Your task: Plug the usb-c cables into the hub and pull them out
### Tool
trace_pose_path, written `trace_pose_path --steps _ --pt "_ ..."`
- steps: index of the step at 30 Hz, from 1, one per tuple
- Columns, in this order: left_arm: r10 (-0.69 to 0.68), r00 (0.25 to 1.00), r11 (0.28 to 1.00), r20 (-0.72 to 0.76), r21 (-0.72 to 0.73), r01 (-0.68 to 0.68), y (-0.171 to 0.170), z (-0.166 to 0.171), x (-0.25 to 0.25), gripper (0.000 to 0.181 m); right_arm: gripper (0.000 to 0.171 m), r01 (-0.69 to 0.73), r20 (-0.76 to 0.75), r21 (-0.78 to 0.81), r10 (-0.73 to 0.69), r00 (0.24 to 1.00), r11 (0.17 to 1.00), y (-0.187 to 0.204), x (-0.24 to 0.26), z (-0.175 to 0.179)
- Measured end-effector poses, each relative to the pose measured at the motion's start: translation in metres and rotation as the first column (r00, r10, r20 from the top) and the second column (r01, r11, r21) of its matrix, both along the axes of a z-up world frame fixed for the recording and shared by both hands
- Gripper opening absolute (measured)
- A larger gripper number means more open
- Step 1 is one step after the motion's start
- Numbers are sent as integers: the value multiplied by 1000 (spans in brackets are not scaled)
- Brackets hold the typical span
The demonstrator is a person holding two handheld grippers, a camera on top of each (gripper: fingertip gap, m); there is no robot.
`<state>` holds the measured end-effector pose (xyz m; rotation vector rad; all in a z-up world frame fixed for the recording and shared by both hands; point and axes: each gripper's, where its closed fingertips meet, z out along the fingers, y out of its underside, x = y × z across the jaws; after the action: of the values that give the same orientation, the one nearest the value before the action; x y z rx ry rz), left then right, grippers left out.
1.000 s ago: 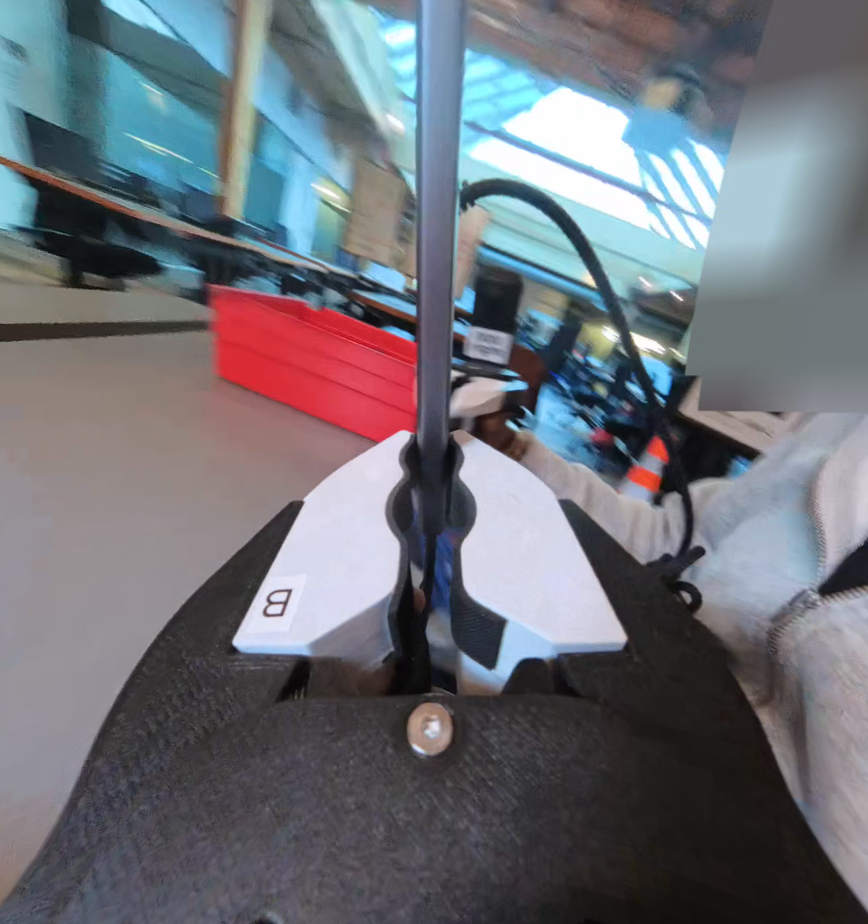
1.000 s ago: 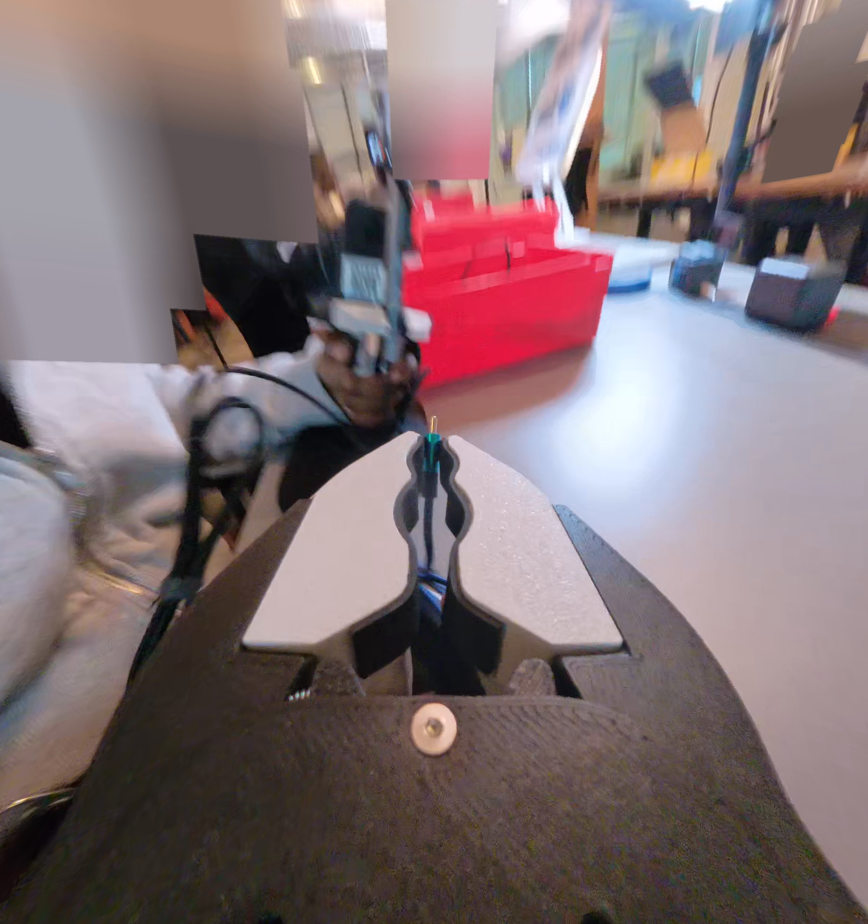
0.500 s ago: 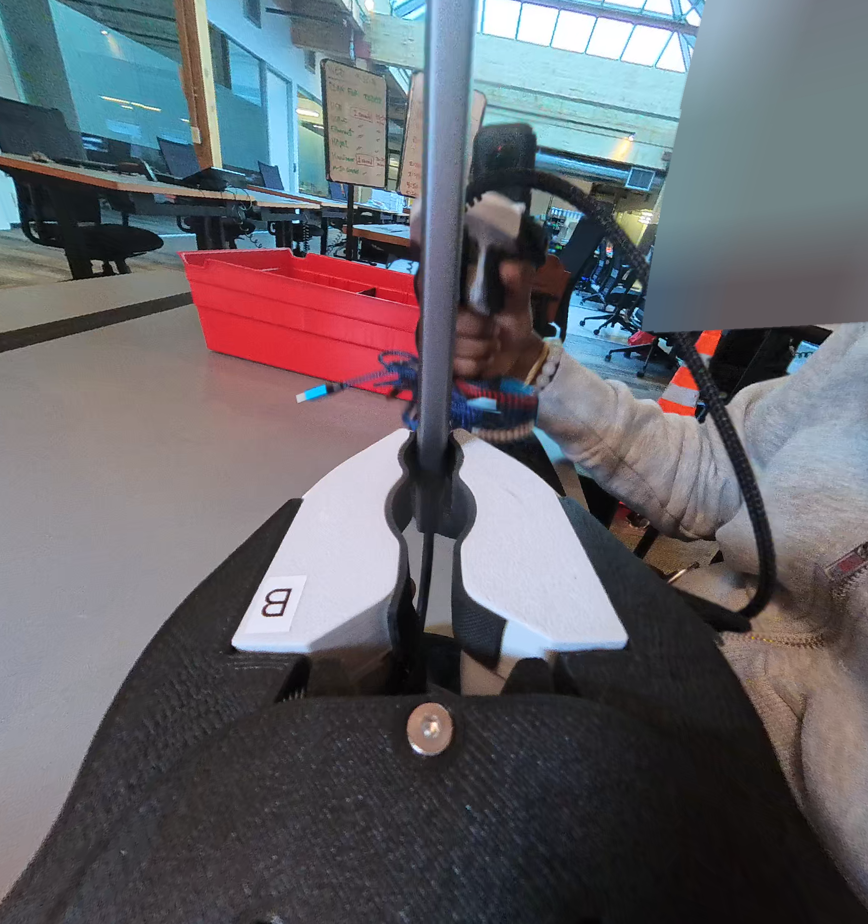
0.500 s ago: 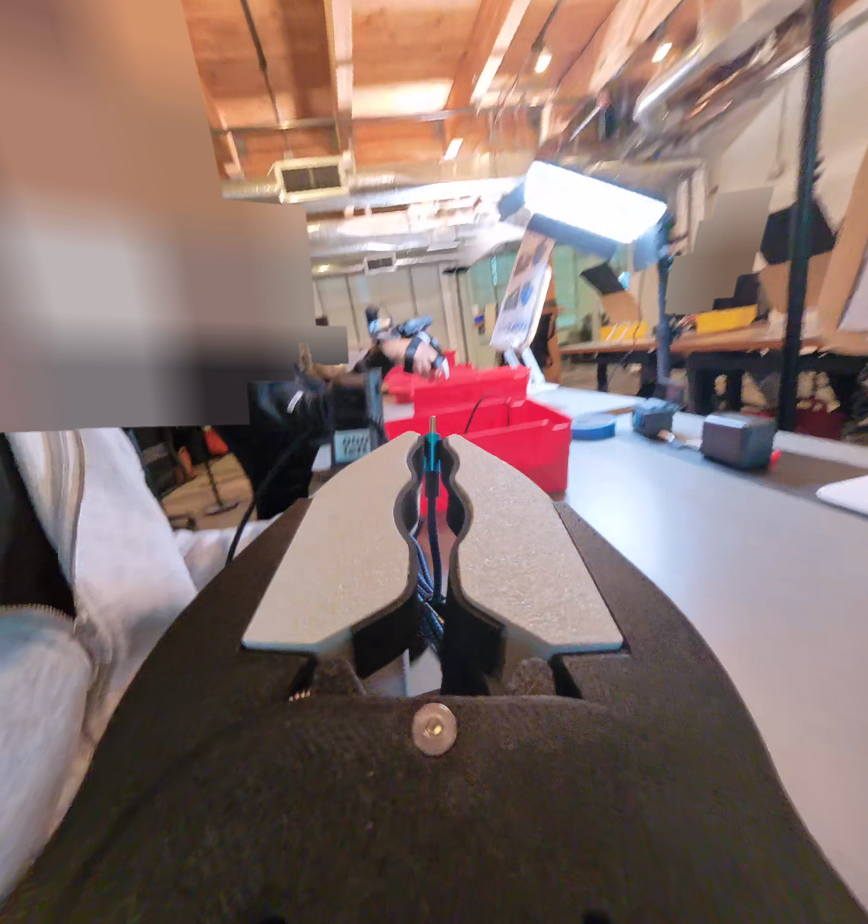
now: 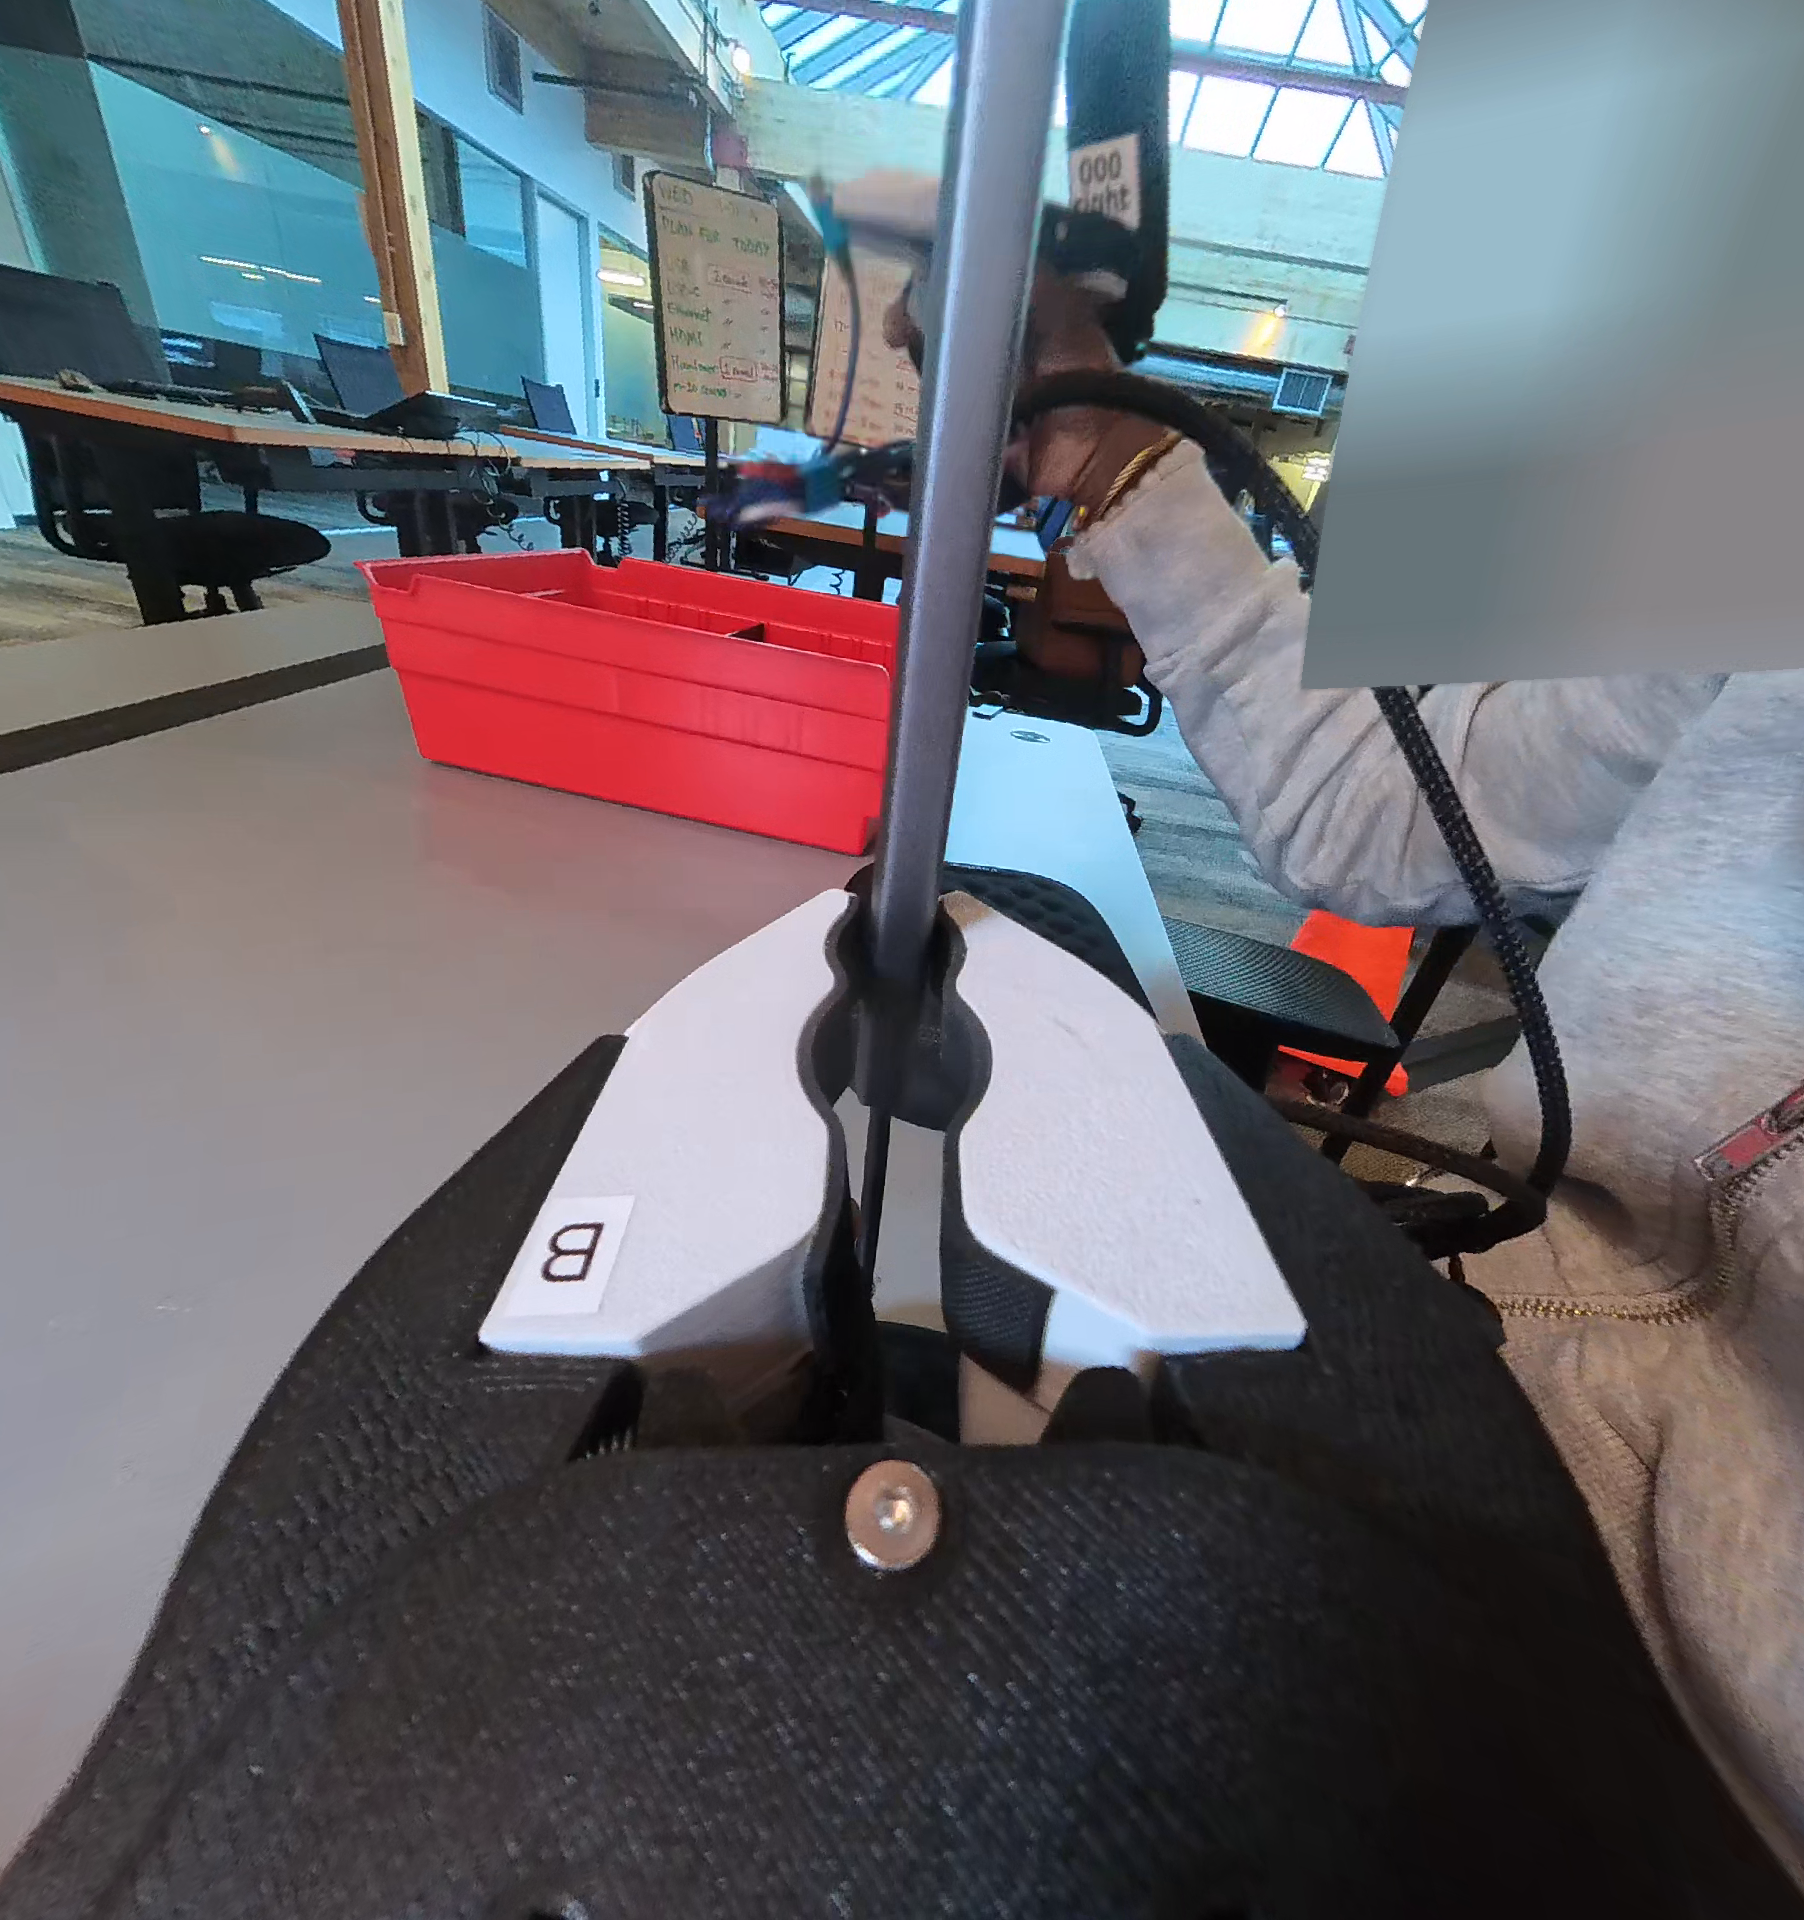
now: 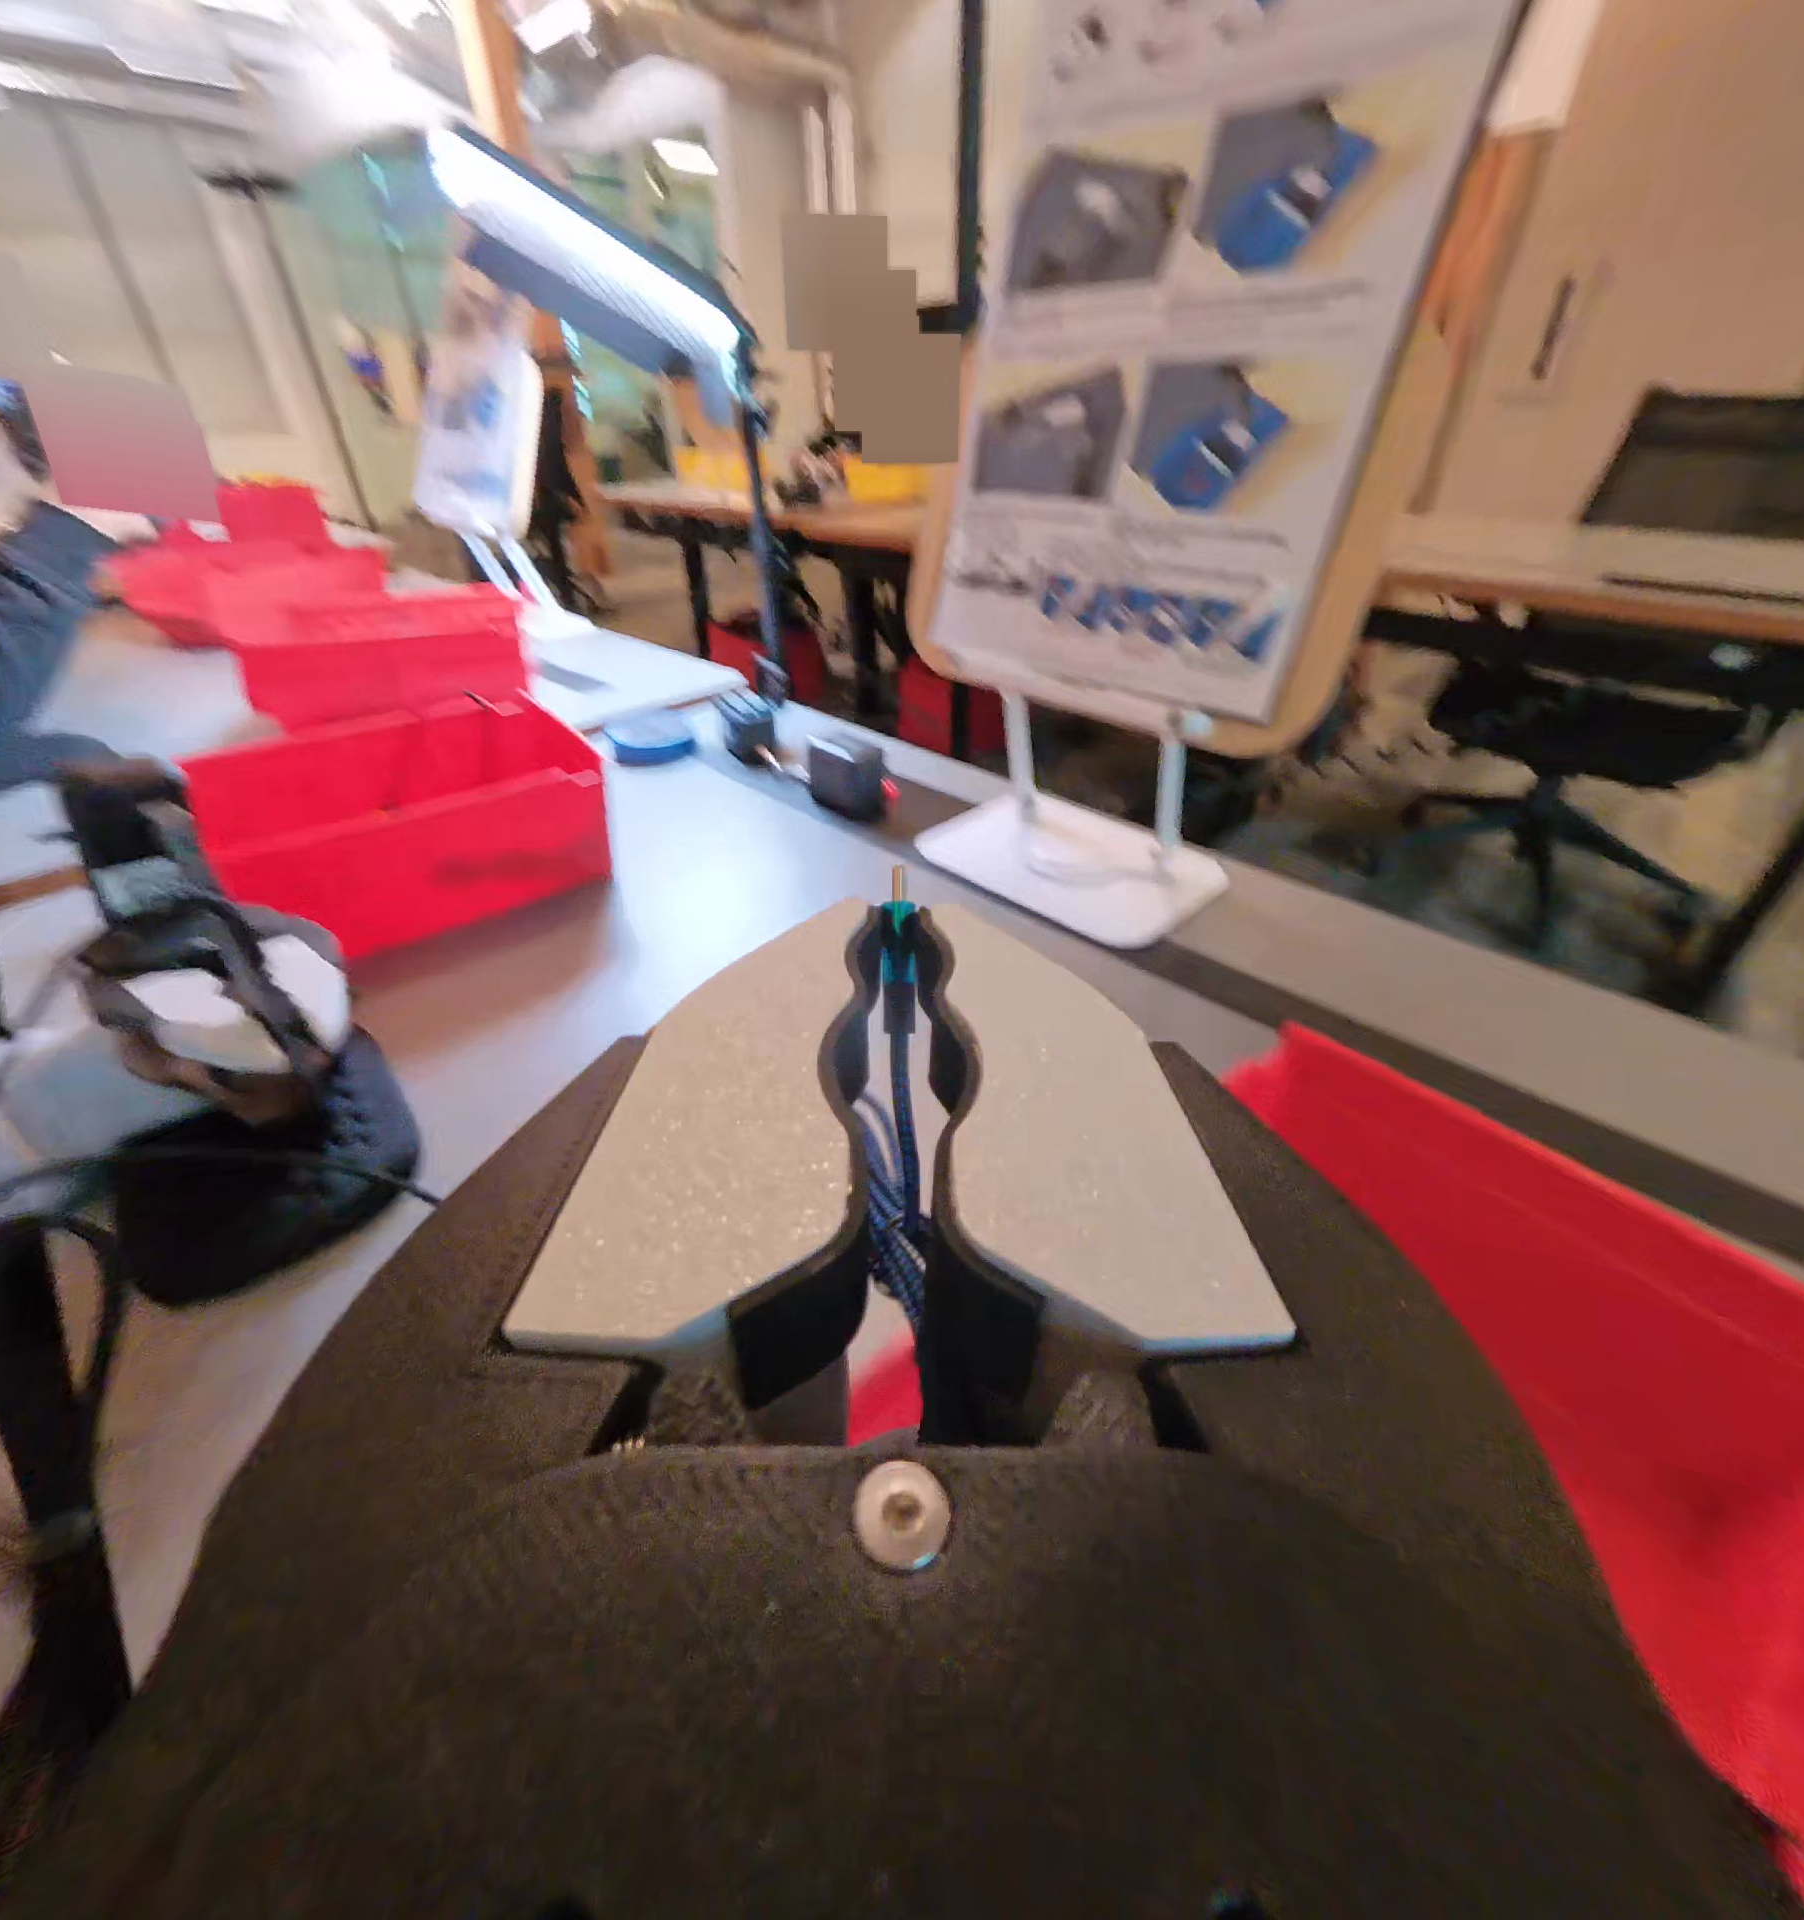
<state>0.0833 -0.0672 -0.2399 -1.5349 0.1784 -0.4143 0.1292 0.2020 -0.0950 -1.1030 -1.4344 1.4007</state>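
A white sticker (image 5: pixel 563 1255) with one printed letter sits on the left gripper (image 5: pixel 896 935). Beyond it, a small white label (image 5: pixel 1102 183) marks the right gripper's (image 5: pixel 1111 249) black handle. Handwriting covers a whiteboard (image 5: pixel 716 312) behind the red bin (image 5: pixel 628 686). A printed poster (image 6: pixel 1178 343) stands right of the right gripper.

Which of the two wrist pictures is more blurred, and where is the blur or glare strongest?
Right wrist view: more blurred; the poster board and the red bins smear, while the right gripper and its blue cable plug stay sharp. Left wrist view: mostly crisp, the red bin clear; skylights glare, and the far gripper's cable blurs.
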Motion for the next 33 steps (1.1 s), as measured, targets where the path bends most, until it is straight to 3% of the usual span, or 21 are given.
trace_pose_path --steps 4,11,20,26,30,33 --pt "-1 1000 1000 3 2 1 0 0 0 12 6 72 192 62 -82 978 996 46 7 -53" --pt "-10 1000 1000 12 5 10 0 1 0 12 6 -50 408 163 -21 913 985 72 22 -113" --pt "-17 1000 1000 17 8 17 -1 1 0 13 5 -69 360 325 -56 931 943 78 36 -82" --pt "-12 1000 1000 15 8 11 -1 1 0 13 6 -115 584 296 -84 808 948 78 36 -150" --pt "-12 1000 1000 15 9 12 -1 1 0 13 6 -79 535 236 -62 843 969 73 24 -157" --pt "-12 1000 1000 16 8 12 -1 1 0 13 5 -89 438 196 -5 899 977 63 18 -132"
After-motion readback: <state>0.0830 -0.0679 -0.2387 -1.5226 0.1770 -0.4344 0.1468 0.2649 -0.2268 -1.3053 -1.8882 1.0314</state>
